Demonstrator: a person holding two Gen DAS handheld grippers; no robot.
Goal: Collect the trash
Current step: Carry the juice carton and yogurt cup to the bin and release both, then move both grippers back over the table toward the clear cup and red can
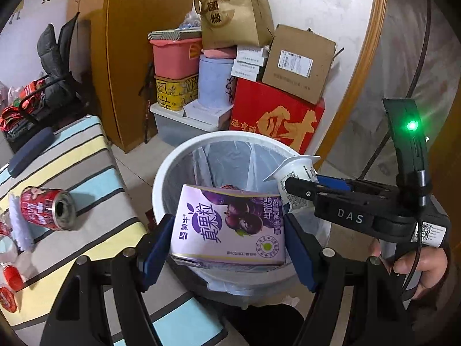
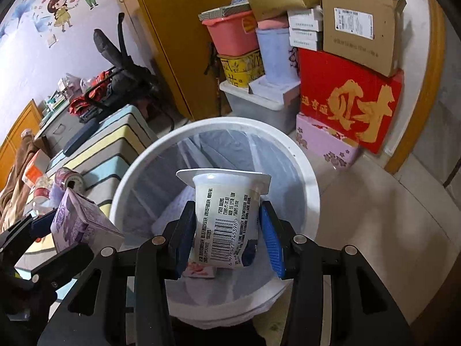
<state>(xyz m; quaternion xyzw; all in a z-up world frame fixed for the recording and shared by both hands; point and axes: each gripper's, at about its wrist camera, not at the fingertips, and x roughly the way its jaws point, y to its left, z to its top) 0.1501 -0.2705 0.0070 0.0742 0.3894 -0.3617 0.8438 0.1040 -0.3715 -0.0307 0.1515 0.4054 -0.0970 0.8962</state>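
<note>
My left gripper [image 1: 229, 242] is shut on a purple milk-drink carton [image 1: 227, 227], held over the near rim of the white trash bin [image 1: 161, 178]. In the right wrist view the same carton [image 2: 80, 225] shows at the left, just outside the bin's rim. My right gripper [image 2: 226, 236] is shut on a white yogurt cup [image 2: 227, 216], its flanged mouth pointing away, above the lined bin [image 2: 305, 173]. From the left wrist view the cup [image 1: 296, 178] hangs over the bin's right side. A small wrapper [image 2: 201, 271] lies inside the bin.
A striped cloth-covered table [image 1: 95, 190] stands left of the bin with a red can [image 1: 46, 207] lying on its side and more red items at the edge. Stacked boxes and tubs [image 1: 276, 115] line the wall behind the bin. A hand [image 1: 417, 265] grips the right tool.
</note>
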